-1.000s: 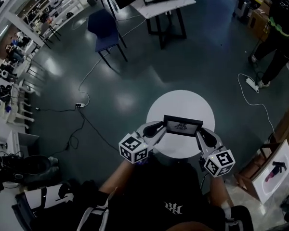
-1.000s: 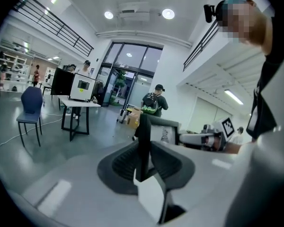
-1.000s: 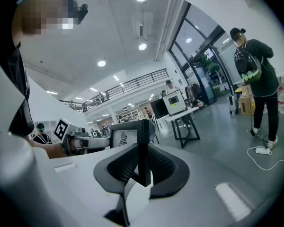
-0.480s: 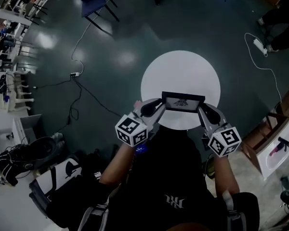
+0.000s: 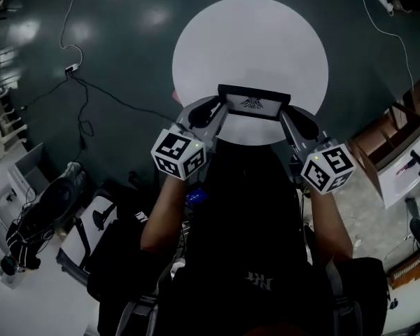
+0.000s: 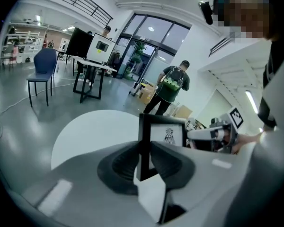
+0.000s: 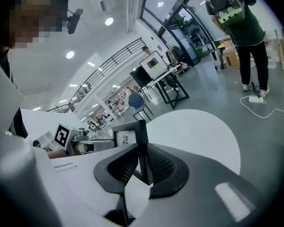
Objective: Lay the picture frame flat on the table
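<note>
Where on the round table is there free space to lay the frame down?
The table is bare beyond the picture frame, out to its far and side rims. Only the near edge is crowded: the left gripper and right gripper hold the frame's ends there.

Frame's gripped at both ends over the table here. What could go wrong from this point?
1. The left gripper and right gripper each pinch only a narrow side edge of the picture frame; if one slips, it could twist or drop.
2. The frame is held close to the near rim of the table; laid there, it might overhang and tip off.
</note>
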A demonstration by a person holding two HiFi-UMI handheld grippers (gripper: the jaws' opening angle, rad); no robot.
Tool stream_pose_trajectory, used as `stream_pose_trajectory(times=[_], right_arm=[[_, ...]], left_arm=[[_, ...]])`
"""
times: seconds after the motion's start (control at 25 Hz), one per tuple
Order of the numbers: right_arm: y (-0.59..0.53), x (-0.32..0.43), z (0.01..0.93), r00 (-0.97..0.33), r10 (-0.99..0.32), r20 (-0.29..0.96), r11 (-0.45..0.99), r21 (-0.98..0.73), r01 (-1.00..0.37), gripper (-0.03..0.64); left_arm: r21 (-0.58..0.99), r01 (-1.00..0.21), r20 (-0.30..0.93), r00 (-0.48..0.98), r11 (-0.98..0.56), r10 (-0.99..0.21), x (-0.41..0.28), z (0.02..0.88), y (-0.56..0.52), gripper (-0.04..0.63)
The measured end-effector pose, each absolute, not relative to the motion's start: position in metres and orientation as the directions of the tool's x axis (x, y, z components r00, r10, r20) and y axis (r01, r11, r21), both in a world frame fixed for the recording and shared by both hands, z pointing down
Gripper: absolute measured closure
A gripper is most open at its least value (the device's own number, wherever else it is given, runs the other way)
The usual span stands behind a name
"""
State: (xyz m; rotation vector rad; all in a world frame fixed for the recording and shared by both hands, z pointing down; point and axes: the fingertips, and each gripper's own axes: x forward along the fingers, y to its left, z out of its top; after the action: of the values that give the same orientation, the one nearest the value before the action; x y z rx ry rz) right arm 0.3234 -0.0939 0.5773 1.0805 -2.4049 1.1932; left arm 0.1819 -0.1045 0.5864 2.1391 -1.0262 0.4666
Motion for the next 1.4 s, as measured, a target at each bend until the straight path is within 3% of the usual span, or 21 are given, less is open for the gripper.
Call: stream_pose_trajectory(times=[0.8,1.4], right_arm=[[-0.075,0.323,0.704,-0.659,-0.408,0.632,0.216,-0.635,-0.742,0.571],[-0.067,0.319,0.732,-0.619,-0.396,0.678,0.207,-0.591,-0.78,0.568]], left_arm=[[0.448,-0.821,0.701,0.568,-0.353,-0.431,0.182,0.696,-0.082,0.525],[0.429,-0.823,0.724,0.559,-0.372,-0.404,0.18,0.727,-0.074,0.518]])
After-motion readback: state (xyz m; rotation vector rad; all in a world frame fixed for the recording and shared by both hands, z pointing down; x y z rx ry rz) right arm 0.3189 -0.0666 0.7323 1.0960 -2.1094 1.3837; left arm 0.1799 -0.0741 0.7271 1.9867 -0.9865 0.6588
